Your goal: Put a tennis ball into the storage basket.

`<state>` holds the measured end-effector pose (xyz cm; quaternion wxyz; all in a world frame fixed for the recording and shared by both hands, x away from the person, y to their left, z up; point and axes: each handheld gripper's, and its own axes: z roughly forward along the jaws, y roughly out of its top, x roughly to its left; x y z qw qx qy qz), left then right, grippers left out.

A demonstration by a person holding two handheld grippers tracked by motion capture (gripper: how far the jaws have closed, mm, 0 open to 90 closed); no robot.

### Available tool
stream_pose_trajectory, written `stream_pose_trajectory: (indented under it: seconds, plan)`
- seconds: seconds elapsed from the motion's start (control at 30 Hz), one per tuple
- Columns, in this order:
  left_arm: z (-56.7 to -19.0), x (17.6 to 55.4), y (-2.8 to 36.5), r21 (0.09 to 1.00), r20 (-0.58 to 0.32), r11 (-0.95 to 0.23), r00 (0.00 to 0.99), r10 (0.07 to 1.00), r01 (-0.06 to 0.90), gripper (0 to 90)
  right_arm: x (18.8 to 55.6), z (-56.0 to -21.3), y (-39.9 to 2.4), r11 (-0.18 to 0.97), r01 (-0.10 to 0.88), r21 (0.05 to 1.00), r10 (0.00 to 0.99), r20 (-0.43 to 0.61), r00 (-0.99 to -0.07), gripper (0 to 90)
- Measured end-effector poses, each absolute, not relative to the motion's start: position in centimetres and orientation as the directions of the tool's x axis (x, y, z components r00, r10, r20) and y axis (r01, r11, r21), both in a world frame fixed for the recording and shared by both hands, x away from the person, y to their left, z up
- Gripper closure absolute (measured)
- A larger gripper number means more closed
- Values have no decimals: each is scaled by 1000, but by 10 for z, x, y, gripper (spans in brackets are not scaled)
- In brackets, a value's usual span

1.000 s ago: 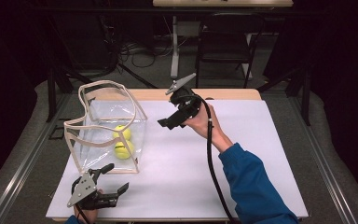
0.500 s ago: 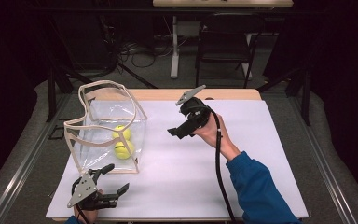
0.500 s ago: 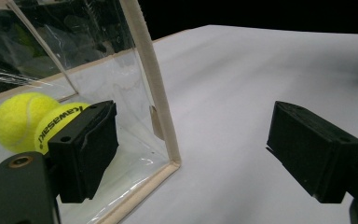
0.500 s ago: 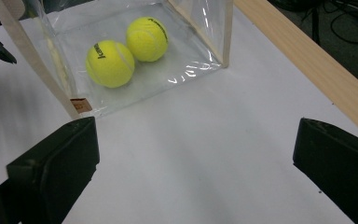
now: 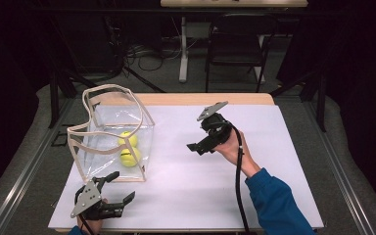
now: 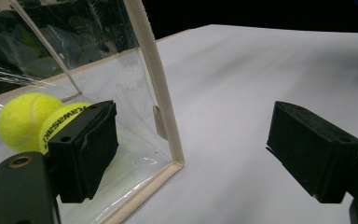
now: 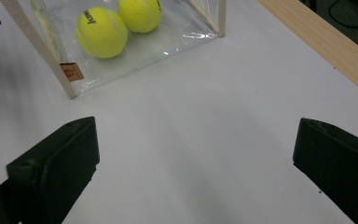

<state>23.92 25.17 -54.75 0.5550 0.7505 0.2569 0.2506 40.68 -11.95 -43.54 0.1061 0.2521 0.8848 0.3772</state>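
White sheeting covers the table (image 5: 274, 161), with a bare wooden strip along its far edge and a dark room of stands, cables and a chair (image 5: 235, 49) behind it, too dim to read in detail.

Near the left edge stands the clear bag (image 5: 112, 139) with cream trim, upright and open at the top. Two yellow tennis balls (image 5: 129, 148) lie inside it on the bottom, touching each other; in the high view one partly covers the other, and the plastic's glare blurs their outlines. In my left gripper view one jaw hides part of the nearer ball, so I read only part of the lettering printed on it.

My left tongs (image 5: 108, 193) sit at the near left corner of the table, just in front of the bag's near corner, jaws spread wide with nothing between them. The hand that holds them is mostly cut off by the bottom of the high view.

My right tongs (image 5: 199, 147) are held above the middle of the table, well apart from the bag and pointed toward it, jaws also wide open and empty. Their cable (image 5: 238, 186) runs down along my blue sleeve (image 5: 274, 203). Whether they touch the sheet I cannot tell.
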Motion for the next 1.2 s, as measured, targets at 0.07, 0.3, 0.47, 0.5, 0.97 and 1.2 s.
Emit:
stream_pose_trajectory:
  seconds: [0.07, 0.3, 0.47, 0.5, 0.97, 1.2]
  plan:
    - [-547, 239, 252, 962, 91, -252, 742, 664, 108, 159, 405, -437, -122, 589, 365, 721, 526, 0, -850, 0]
    - [-547, 239, 252, 961, 93, -253, 741, 665, 107, 159, 398, -446, -133, 598, 374, 709, 540, -10, -842, 0]
    - [-547, 239, 252, 961, 93, -254, 740, 666, 108, 159, 393, -452, -141, 596, 380, 708, 545, -9, -838, 0]
    - [-547, 239, 252, 961, 93, -254, 740, 666, 108, 159, 392, -453, -143, 596, 382, 706, 547, -8, -837, 0]
    - [-547, 238, 251, 961, 93, -254, 741, 665, 108, 159, 379, -467, -162, 609, 402, 684, 564, -16, -826, 0]
    - [-547, 238, 251, 961, 94, -256, 742, 664, 108, 159, 369, -476, -176, 620, 416, 665, 578, -29, -815, 2]
